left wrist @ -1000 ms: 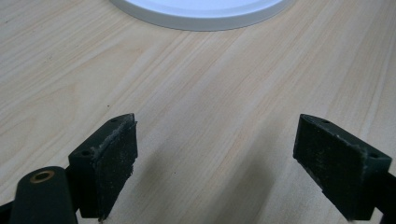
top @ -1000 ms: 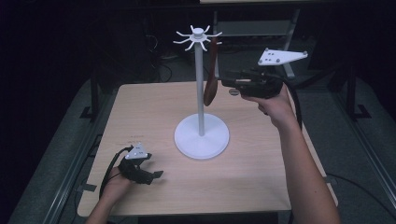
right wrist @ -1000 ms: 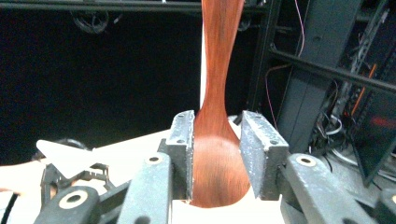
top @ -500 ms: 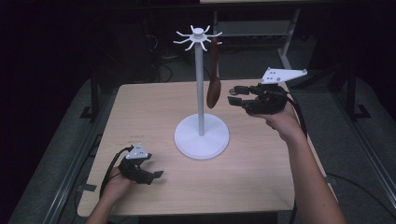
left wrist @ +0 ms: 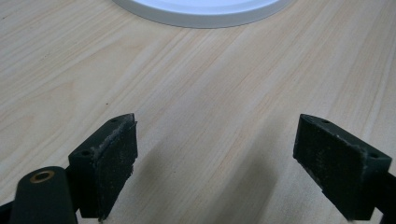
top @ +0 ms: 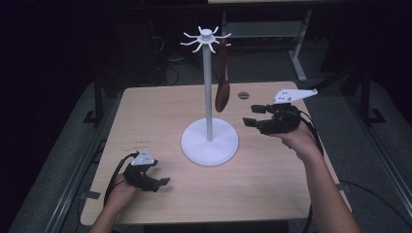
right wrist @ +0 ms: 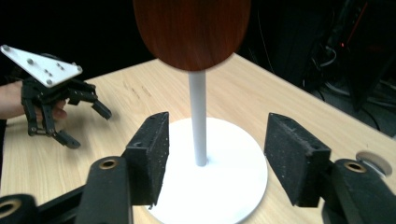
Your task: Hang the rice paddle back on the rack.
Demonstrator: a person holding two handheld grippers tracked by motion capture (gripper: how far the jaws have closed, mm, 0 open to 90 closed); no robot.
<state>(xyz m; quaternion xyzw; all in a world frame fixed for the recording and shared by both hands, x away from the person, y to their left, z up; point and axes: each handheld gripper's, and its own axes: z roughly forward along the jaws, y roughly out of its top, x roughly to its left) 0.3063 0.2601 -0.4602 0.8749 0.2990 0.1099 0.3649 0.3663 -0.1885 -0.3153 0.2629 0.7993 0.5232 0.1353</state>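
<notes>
A white stand (top: 208, 87) with a ring of hooks on top rises from a round base (top: 210, 141) at the table's middle. A brown wooden spoon (top: 223, 92) hangs from one hook, bowl down. My right gripper (top: 250, 116) hovers just right of the spoon and below its bowl. Its jaws have just been opening, they stand open and nothing is between them. In the right gripper view the spoon's bowl (right wrist: 191, 32) hangs above and beyond the right gripper (right wrist: 217, 158), with the pole (right wrist: 198, 121) behind. My left gripper (top: 163, 182) rests open on the table at the front left, empty (left wrist: 215, 158).
A small round dark grommet (top: 243, 95) sits in the table (top: 160, 111) behind the right gripper. The stand's base edge (left wrist: 201, 11) lies just ahead of the left gripper. Dark floor, cables and a desk frame surround the table.
The right gripper has let go of the spoon, its jaws have widened, and it has dropped down and right, away from it. The spoon hangs free. The left gripper has stayed put.
</notes>
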